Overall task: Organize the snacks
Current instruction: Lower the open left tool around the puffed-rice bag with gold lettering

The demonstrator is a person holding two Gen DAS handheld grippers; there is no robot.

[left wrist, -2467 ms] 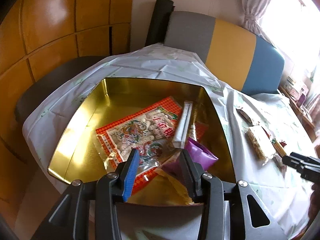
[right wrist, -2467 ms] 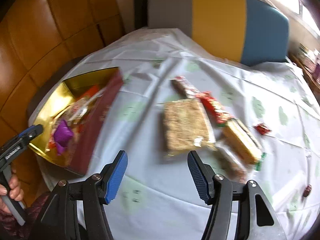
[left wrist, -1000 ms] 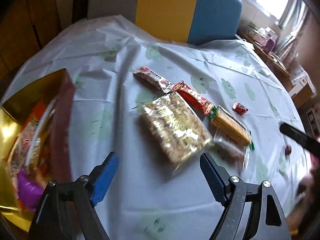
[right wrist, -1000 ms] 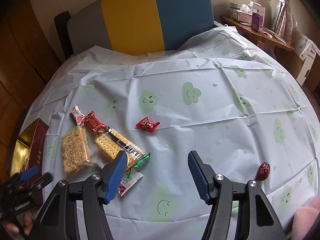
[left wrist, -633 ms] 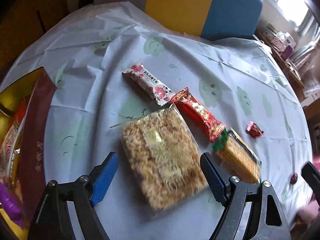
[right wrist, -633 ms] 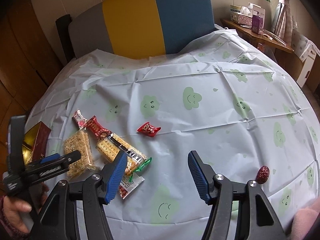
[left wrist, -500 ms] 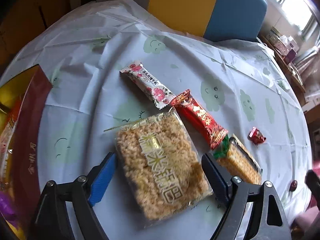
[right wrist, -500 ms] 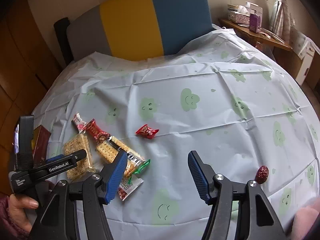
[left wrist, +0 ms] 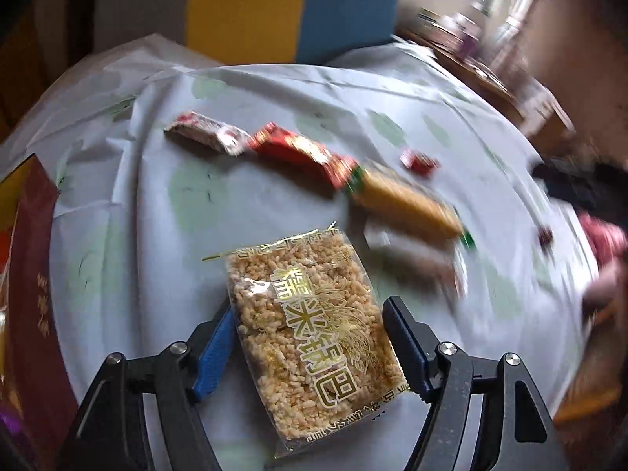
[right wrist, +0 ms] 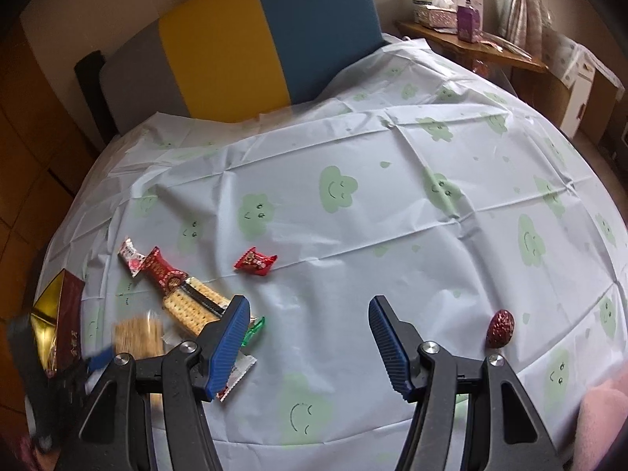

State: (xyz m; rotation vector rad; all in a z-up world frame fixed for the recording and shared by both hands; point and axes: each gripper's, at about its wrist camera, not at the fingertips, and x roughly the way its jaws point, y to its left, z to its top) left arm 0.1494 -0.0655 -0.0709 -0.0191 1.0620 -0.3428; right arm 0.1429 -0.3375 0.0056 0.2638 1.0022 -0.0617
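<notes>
A clear pack of puffed rice cake with gold lettering lies between the fingers of my left gripper. The jaws are closing, and both pads touch its long sides. It stays sharp while the table blurs. The right wrist view shows the same pack and the blurred left gripper at the lower left. My right gripper hangs open over bare cloth. On the table lie a pink-white bar, a red pack, a cracker pack and a small red candy.
The gold tin with a maroon wall stands at the left table edge, with snacks inside. A red date lies near the right edge. A grey, yellow and blue chair back stands behind the table, and a wooden sideboard at the back right.
My left gripper has swung from the tin to the rice cake pack, sunk over it and narrowed its jaws onto it. The right gripper has hardly moved.
</notes>
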